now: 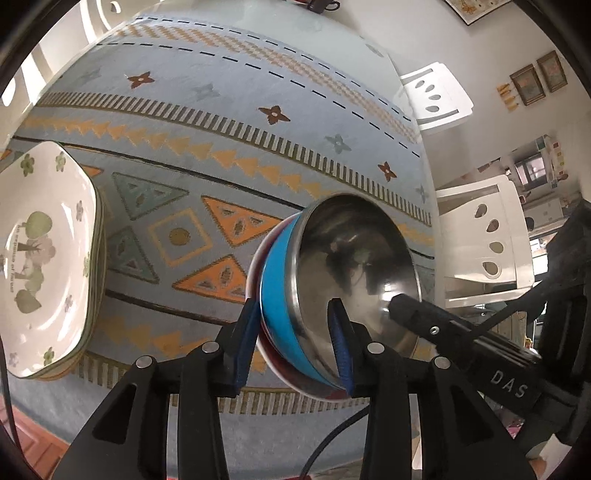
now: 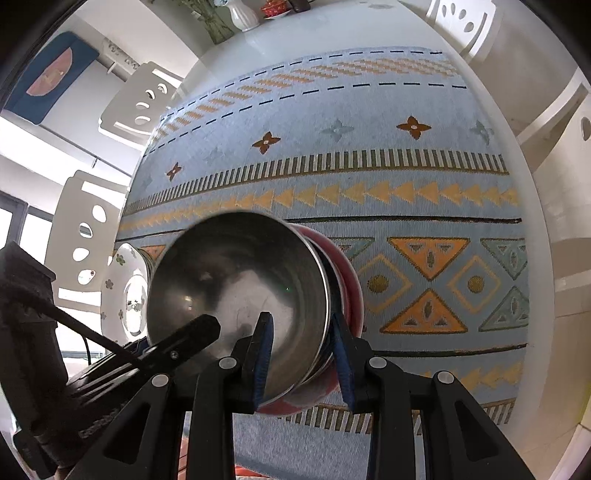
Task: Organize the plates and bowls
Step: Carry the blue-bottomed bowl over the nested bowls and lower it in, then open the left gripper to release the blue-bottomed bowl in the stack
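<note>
A nested stack of bowls (image 1: 295, 291), steel inside with a blue and a red one outside, is held between both grippers above the patterned tablecloth. My left gripper (image 1: 293, 339) is shut on its rim, one finger inside and one outside. My right gripper (image 2: 303, 360) is shut on the opposite rim of the same bowl stack (image 2: 240, 280), and shows in the left wrist view (image 1: 413, 314) as a black finger inside the bowl. A stack of white flowered plates (image 1: 40, 254) sits on the cloth at the left; it also shows in the right wrist view (image 2: 125, 291).
The blue tablecloth (image 1: 221, 155) covers a round white table (image 2: 532, 258). White chairs (image 1: 480, 236) stand around the table. A vase (image 2: 242, 14) and small items stand at the far edge.
</note>
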`<state>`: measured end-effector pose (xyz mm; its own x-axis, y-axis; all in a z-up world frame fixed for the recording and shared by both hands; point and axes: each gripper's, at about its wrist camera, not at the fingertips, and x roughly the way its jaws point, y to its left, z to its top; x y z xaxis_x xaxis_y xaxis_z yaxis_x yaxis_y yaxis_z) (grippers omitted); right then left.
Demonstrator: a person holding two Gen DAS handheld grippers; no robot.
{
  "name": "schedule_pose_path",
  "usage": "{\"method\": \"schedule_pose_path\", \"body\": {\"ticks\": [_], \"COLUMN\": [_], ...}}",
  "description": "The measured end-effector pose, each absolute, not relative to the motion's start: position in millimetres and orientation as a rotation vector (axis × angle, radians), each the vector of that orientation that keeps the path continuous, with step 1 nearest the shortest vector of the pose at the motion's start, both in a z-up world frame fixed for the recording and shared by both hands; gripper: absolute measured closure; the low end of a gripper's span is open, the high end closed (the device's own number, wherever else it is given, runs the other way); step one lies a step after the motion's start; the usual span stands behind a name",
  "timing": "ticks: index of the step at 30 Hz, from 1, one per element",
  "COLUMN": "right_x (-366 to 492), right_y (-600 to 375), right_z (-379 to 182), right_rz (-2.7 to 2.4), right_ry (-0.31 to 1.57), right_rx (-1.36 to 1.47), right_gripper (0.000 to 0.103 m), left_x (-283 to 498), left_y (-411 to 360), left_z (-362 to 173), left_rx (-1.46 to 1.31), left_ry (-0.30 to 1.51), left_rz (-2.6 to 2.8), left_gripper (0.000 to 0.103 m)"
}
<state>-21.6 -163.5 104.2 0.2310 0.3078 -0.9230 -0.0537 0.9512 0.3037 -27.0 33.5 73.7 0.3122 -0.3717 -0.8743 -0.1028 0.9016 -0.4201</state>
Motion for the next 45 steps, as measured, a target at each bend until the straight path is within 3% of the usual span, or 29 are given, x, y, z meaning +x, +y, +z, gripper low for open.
{"method": "schedule_pose_path", "body": {"ticks": [19,21,23,26,33,35,36,37,38,45], "right_x": [-19,-18,-15,-14,-20,-21,-21,-21,-21,-17], "right_y": [-179,-187,-195,-205,-200,-196,-193,-190,-189,-187], "right_z": [98,100,98,95,148,158,160,158,153,91], "right_rz": [0.244,0.224,0.210,0.229,0.350,0.388,0.393,0.386,0.378,0.345], "right_ry": [1.344,1.329,1.337,1.370,1.204,1.169,1.160,1.164,1.174,1.351], "right_rx": [0.238,0.251,0.275,0.358,0.358,0.350,0.335,0.313,0.305,0.326], "right_gripper": [0.072,0.066,0.053,0.052,0.050,0.047,0.045,0.033,0.022,0.022], "left_x": [-34,-34,-33,-33,-35,-36,-36,-36,-37,-30], "left_y": [25,28,32,35,39,39,40,41,42,50], "left_z": [83,87,88,87,105,113,115,116,115,75], "left_rx": [-0.345,-0.347,-0.369,-0.391,-0.436,-0.443,-0.451,-0.466,-0.478,-0.531], "left_ry": [1.216,1.204,1.199,1.196,1.125,1.092,1.081,1.071,1.060,1.162], "left_rz": [-0.159,-0.154,-0.150,-0.150,-0.151,-0.175,-0.186,-0.198,-0.200,-0.156], "left_gripper": [0.067,0.067,0.067,0.067,0.067,0.055,0.034,0.019,0.019,0.021]}}
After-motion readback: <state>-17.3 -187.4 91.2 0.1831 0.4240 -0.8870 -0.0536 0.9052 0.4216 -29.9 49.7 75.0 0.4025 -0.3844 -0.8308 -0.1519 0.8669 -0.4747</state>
